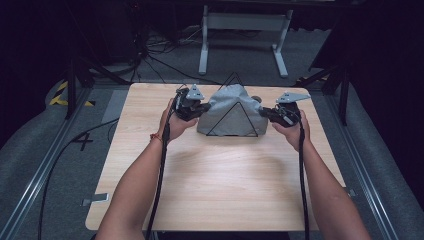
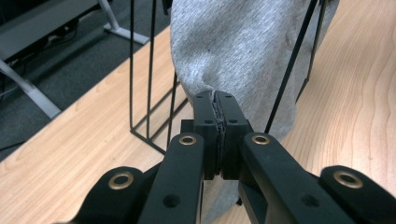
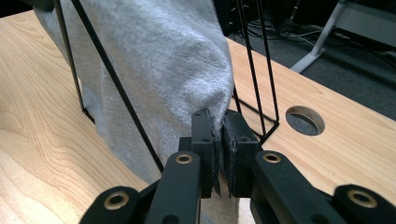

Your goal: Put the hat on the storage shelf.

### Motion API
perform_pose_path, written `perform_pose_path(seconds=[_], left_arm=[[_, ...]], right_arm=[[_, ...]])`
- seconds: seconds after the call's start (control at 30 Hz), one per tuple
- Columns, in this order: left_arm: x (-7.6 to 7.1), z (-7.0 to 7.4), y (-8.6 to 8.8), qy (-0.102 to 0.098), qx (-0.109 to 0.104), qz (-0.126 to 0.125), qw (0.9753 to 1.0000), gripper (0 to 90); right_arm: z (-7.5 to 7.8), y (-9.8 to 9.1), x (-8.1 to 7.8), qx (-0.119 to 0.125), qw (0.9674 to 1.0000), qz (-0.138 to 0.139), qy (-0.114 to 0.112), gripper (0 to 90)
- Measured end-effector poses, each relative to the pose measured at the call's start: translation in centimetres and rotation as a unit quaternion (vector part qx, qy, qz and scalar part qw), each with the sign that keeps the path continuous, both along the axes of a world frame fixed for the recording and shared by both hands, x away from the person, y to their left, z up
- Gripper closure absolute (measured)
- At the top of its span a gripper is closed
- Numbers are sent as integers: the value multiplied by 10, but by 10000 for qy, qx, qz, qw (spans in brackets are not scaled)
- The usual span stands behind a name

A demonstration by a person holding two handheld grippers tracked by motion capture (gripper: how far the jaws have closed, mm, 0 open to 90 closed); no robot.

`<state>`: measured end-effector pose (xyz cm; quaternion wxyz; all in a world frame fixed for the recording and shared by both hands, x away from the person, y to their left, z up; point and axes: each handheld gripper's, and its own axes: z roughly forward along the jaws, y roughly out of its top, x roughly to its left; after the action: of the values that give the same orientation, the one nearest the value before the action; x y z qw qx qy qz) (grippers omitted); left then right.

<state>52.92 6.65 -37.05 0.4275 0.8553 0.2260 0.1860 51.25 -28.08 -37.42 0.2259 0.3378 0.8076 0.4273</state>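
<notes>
A grey cloth hangs draped over a black wire frame of triangular shape at the far middle of the wooden table. My left gripper is at the cloth's left side, shut on a fold of it; in the left gripper view the jaws pinch the cloth beside the frame's wires. My right gripper is at the cloth's right side. In the right gripper view its jaws clamp the cloth's edge, with the frame's wires just behind.
A round hole is cut in the tabletop near the frame's right end. Beyond the table's far edge stand the white legs of a stand and loose cables on the grey floor. The near half of the table is bare wood.
</notes>
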Motion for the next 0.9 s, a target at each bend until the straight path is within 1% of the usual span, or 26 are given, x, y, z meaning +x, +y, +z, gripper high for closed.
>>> perform_pose_path(seconds=[0.03, 0.07, 0.1, 0.13, 0.27, 0.3, 0.37, 0.4, 0.47, 0.5, 0.57, 0.63, 0.7, 0.73, 0.8, 0.87, 0.9], left_arm=[[0, -2, -1, 23, 51, -12, 10000, 887], [0, -4, -2, 37, 150, -52, 9999, 887], [0, -4, -2, 37, 150, -52, 9999, 886], [0, -7, -3, 52, 244, -56, 9997, 886], [-1, -9, -5, 74, 248, -37, 9997, 885], [-1, -9, -5, 36, 246, -2, 9997, 882], [-1, -9, -2, 31, 209, 54, 9998, 868], [-2, -8, 1, -7, 240, 106, 9997, 848], [-5, -6, 6, -47, 213, 171, 9996, 802], [-7, -4, 9, -90, 231, 184, 9995, 795], [-12, 0, 16, -147, 266, 224, 9993, 770], [-18, 3, 22, -185, 245, 193, 9993, 766], [-23, 5, 28, -186, 260, 214, 9993, 753], [-25, 5, 32, -155, 246, 203, 9994, 752], [-31, 6, 38, -186, 310, 219, 9991, 738], [-37, 6, 44, -157, 319, 220, 9991, 718], [-40, 6, 47, -178, 325, 246, 9990, 708]], right_arm=[[-1, 0, 0, 4, 10000, -9, -2, 844], [-2, 0, 0, 18, 10000, -20, 27, 844], [-3, 0, 0, -10, 10000, -15, 41, 844], [-4, 0, 0, -66, 10000, -25, 65, 843], [-9, 0, 1, -116, 9998, -68, 118, 841], [-9, 0, 0, -115, 9998, -80, 135, 840], [-10, 0, -1, -112, 9998, -92, 132, 832], [-9, 0, -2, -132, 9998, -105, 121, 825], [-7, -2, -4, -142, 9998, -110, 84, 804], [-5, -3, -6, -154, 9998, -127, 51, 780], [-1, -6, -9, -101, 9998, -174, 19, 764], [4, -9, -12, -103, 9997, -199, -36, 745], [8, -11, -15, -97, 9997, -201, -79, 737], [11, -12, -17, -125, 9997, -205, -109, 729], [15, -13, -21, -154, 9996, -203, -133, 714], [18, -15, -27, -228, 9994, -192, -167, 694], [19, -15, -30, -260, 9993, -188, -174, 684]])
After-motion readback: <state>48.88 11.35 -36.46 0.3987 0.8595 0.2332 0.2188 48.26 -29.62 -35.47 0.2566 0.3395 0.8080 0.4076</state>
